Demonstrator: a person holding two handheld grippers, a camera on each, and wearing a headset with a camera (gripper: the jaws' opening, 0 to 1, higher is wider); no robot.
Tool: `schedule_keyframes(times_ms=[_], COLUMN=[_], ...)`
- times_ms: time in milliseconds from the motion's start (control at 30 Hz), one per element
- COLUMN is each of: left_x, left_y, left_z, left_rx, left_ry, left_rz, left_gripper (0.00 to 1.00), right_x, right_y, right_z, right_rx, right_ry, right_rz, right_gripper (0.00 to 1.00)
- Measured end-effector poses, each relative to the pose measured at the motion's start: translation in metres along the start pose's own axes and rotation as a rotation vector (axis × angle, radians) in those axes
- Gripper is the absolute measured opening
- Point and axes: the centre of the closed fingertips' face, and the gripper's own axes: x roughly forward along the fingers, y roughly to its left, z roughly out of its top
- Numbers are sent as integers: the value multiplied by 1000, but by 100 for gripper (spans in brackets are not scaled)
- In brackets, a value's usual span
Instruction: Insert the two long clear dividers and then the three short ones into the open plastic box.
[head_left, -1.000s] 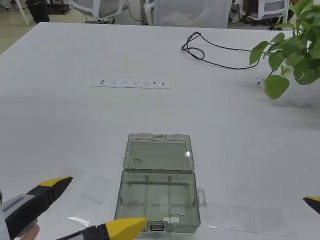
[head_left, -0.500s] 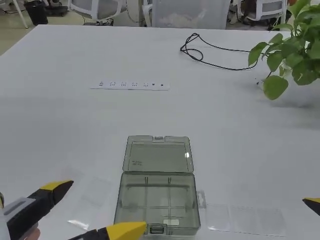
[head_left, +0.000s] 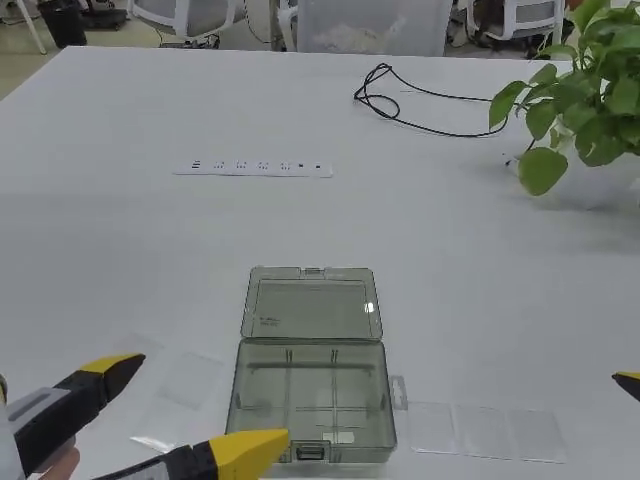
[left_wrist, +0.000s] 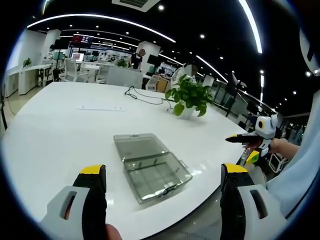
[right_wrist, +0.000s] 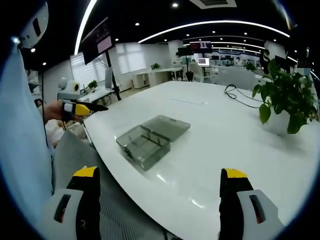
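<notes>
Now: white table (head_left: 120, 230), open box (head_left: 310, 400), plant (head_left: 590, 90); office (left_wrist: 90, 55) behind; L gripper (left_wrist: 163, 170), R gripper (right_wrist: 160, 173) wide.

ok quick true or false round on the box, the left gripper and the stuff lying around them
1. The grey-tinted clear plastic box lies open. True.
2. The left gripper is shut on a divider. False: its jaws stand wide apart and hold nothing.
3. The long white power strip lies beyond the box. True.
4. The green leafy plant stands left of the box. False: it stands far off to the right.
5. Flat clear plastic pieces lie right of the box. True.
</notes>
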Motion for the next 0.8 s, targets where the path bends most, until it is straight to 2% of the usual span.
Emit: schedule_keyframes(times_ms=[200, 433, 633, 800], left_x=[-3, -4, -5, -4], left_y=[9, 22, 33, 45], left_z=[-3, -14, -18, -23], left_rx=[-6, -12, -20, -15], left_ry=[4, 38, 53, 96], left_rz=[23, 55, 83, 102], left_gripper=[97, 95, 93, 92], right_x=[4, 7, 8, 7], right_y=[2, 4, 3, 3], right_z=[-5, -5, -6, -7], right_rx=[0, -3, -8, -4], right_ry=[9, 12, 19, 20], right_rz=[5, 19, 24, 24], right_gripper=[100, 100, 100, 100])
